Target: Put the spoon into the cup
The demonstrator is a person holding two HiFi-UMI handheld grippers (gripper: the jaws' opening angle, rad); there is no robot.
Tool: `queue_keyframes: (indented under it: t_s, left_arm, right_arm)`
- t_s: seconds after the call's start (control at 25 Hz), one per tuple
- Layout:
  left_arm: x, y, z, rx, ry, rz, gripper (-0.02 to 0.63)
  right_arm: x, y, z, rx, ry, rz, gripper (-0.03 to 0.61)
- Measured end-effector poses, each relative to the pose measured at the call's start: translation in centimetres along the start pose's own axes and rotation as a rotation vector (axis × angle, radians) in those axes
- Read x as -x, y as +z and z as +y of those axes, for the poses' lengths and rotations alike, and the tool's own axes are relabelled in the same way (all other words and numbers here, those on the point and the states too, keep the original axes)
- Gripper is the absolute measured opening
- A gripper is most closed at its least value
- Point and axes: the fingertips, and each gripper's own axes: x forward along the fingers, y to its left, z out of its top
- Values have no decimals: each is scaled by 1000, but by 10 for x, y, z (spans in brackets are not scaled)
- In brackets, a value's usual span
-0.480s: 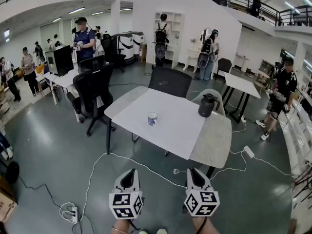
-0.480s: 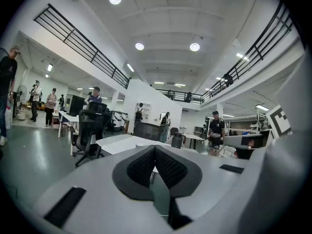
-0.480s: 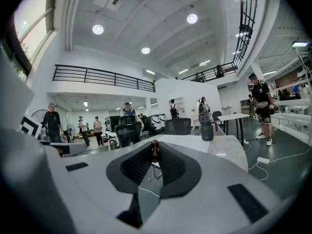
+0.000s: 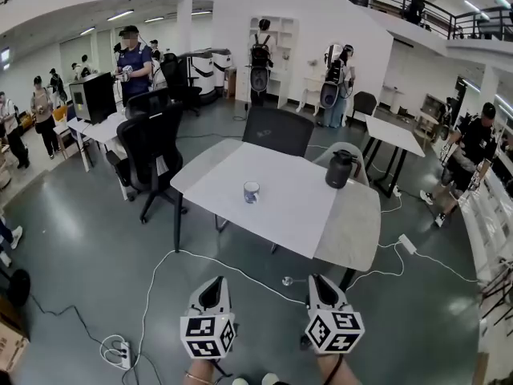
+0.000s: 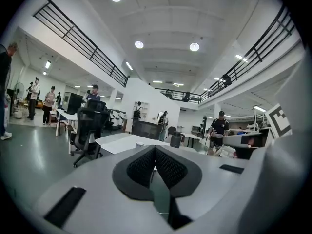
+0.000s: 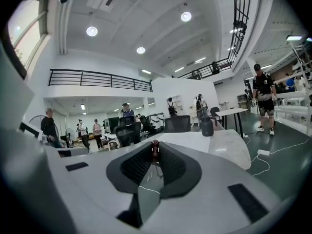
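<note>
I hold both grippers low in front of me, side by side over the grey floor (image 4: 96,239) and well short of the table (image 4: 280,219). The left gripper (image 4: 215,283) has its jaws pressed together at the tips with nothing between them, and its own view (image 5: 155,152) shows the ribbed pads meeting in a closed seam. The right gripper (image 4: 318,281) is clamped on the spoon (image 6: 154,149). In its own view (image 6: 154,153) I see only a small dark red end standing upright out of the jaw tips, and from the head view I cannot make the spoon out at all. The cup (image 4: 251,192), white with a dark pattern, stands upright and alone near the middle of the white tabletop, well apart from both grippers. It also shows as a small pale shape on the table in the left gripper view (image 5: 140,144). A black jug (image 4: 340,171) sits toward the far right end of the table, on the paler marbled part, apart from the cup, and it shows in both gripper views (image 5: 175,141) (image 6: 207,126). A black chair (image 4: 277,131) is at the table's far side, and another black chair (image 4: 152,147) stands off its left corner. White cables (image 4: 240,275) trail across the floor between the table and me, one ending at a power strip (image 4: 122,351) to my lower left. Several people stand around the hall behind the table.
</note>
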Motion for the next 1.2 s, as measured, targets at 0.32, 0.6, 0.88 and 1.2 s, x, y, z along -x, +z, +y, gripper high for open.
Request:
queue_keyframes:
  t_s: [0.32,0.6,0.88,1.2]
  left_arm:
    - [-7,-10,7,11,-1,24,18]
    - [-41,-7,23,22,26,24,18]
    - [-100,12,23,5,42,8,18]
    - [-164,23,30,2,91,8,18]
  right_arm:
    - [-2,-7,-5,-20,-36,8,64]
    - [-42,1,-16,-36,-32,0,64]
    - [-103,26,-34,-41,5,-17,64]
    - [-173,43,-61,-56,51,-7,64]
